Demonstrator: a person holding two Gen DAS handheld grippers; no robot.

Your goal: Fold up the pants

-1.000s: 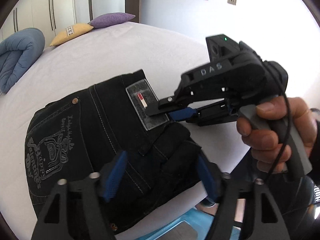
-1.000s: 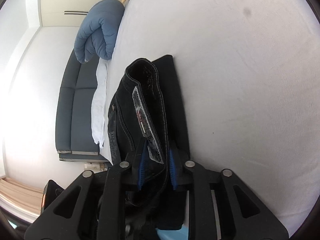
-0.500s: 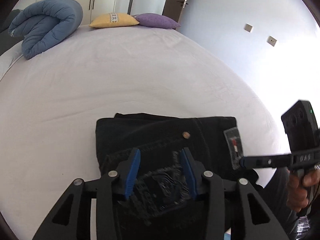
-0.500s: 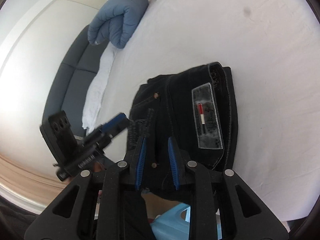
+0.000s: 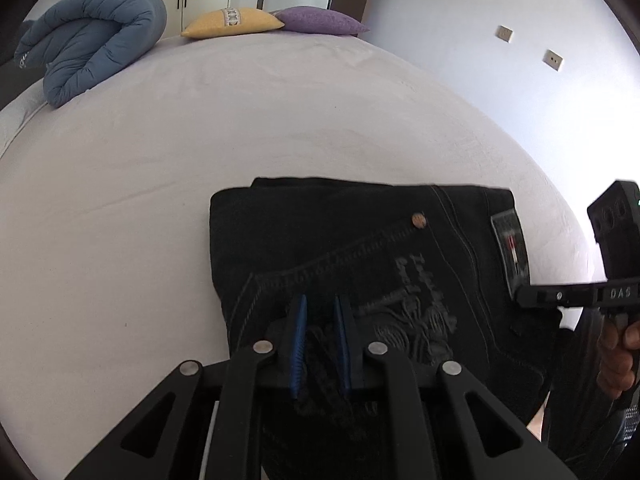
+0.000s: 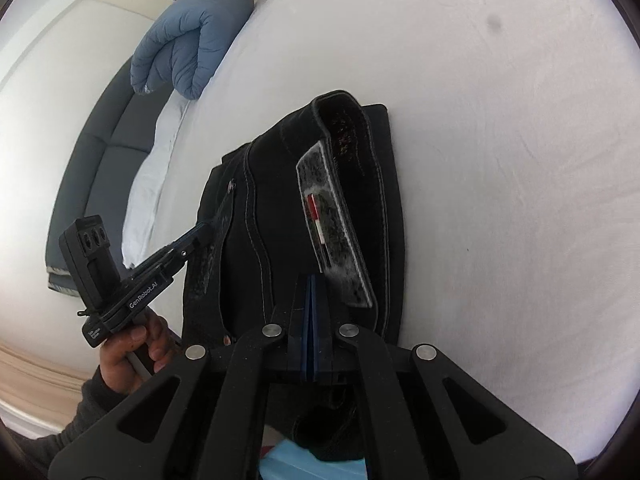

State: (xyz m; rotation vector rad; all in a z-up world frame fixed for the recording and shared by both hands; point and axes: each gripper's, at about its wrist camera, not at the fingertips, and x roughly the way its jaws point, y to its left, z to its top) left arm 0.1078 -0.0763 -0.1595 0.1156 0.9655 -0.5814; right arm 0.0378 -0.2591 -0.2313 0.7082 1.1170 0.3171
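Note:
The black pants (image 5: 360, 248) lie folded in a compact stack on the white bed (image 5: 240, 120), at its near edge, back pocket and grey waist label up. My left gripper (image 5: 320, 312) is shut on a fold of the pants at the near side. My right gripper (image 6: 311, 280) is shut on the waistband edge by the label (image 6: 332, 236); it shows in the left wrist view (image 5: 524, 296) at the right. The pants also show in the right wrist view (image 6: 280, 208), with the left gripper (image 6: 208, 232) at their left side.
A rolled blue duvet (image 5: 92, 36), a yellow pillow (image 5: 232, 22) and a purple pillow (image 5: 320, 22) lie at the bed's far end. A dark sofa (image 6: 92, 152) stands beside the bed. Something light blue (image 6: 296, 460) sits below the bed edge.
My left gripper has narrowed from wide open and now pinches the near fold of the pants. My right gripper has shut tight on the waistband edge. The stack lies flatter.

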